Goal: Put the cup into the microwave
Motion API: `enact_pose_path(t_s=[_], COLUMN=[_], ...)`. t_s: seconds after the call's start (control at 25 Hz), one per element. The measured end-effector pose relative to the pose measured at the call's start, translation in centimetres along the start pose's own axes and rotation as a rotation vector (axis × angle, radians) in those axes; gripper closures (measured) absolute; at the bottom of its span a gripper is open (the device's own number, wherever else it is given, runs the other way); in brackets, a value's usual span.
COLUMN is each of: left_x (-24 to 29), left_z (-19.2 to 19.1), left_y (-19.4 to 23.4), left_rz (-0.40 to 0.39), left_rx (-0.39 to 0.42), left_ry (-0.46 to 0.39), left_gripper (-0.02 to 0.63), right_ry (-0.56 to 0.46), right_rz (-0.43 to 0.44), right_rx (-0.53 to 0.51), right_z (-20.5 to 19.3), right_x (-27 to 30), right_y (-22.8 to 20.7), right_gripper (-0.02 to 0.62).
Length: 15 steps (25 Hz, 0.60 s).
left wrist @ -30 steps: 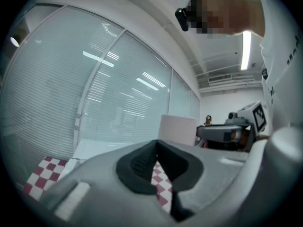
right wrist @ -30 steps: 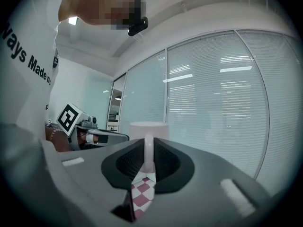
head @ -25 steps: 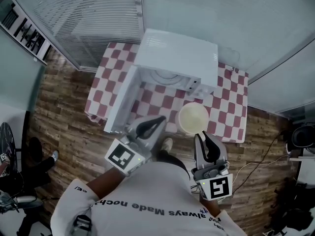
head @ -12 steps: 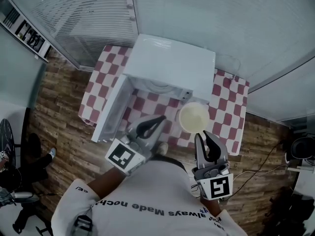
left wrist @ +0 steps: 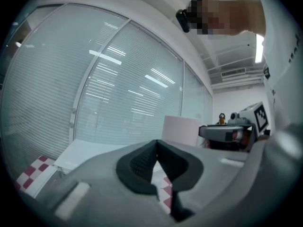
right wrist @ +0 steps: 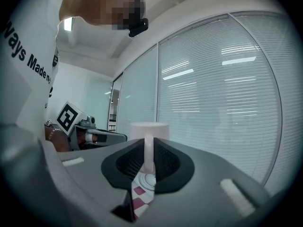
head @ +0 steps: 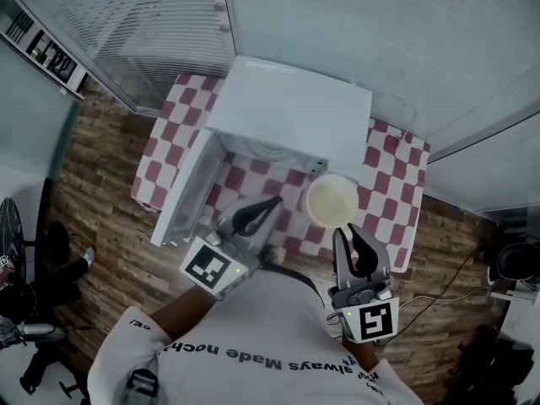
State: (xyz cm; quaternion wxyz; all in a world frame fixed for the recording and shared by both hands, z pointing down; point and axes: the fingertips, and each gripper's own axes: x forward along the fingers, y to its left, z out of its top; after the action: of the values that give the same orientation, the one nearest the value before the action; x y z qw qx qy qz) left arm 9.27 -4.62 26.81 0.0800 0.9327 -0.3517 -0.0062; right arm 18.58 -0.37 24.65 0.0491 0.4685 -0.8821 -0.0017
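The cream cup point(head: 332, 201) hangs over the checked table point(head: 390, 184), just in front of the white microwave point(head: 291, 116), near its right front corner. My right gripper point(head: 349, 231) is shut on the cup's handle; in the right gripper view the handle point(right wrist: 148, 152) stands upright between the pads, with the cup point(right wrist: 149, 129) behind it. The microwave door point(head: 186, 199) is swung open to the left. My left gripper point(head: 272, 205) is shut and holds nothing, in front of the oven's opening. In the left gripper view the cup point(left wrist: 181, 130) appears to the right.
Glass walls with blinds point(head: 354, 32) stand close behind the table. Wood floor point(head: 101, 184) surrounds it, with cables point(head: 447, 281) at the right. The table's checked cloth point(left wrist: 32, 171) reaches left past the microwave.
The cup in my right gripper has come closer to the microwave's front. Both grippers keep their places in the head view while the table and microwave shift slightly beneath them.
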Motion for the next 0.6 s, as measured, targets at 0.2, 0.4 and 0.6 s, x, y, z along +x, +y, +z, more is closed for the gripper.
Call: enact_pose_path(t_s=[0.2, 0.4, 0.6], left_x=[0.2, 0.3, -0.4], left_z=[0.2, 1.6, 3.5], left_y=[1.3, 3.3, 6.0], left_rz=[0.0, -0.007, -0.02], left_rx=[-0.015, -0.011, 0.019], left_ry=[0.013, -0.01, -0.033], left_gripper=[0.606, 0.606, 0.606], right_ry=[-0.006, -0.018, -0.028], right_rz=[-0.016, -0.02, -0.03], right_rx=[0.009, 0.004, -0.005], right_z=[0.4, 1.2, 2.5], right_x=[1.3, 3.5, 6.1], right_y=[-0.1, 0.1, 0.9], right_gripper=[0.552, 0.552, 0.552])
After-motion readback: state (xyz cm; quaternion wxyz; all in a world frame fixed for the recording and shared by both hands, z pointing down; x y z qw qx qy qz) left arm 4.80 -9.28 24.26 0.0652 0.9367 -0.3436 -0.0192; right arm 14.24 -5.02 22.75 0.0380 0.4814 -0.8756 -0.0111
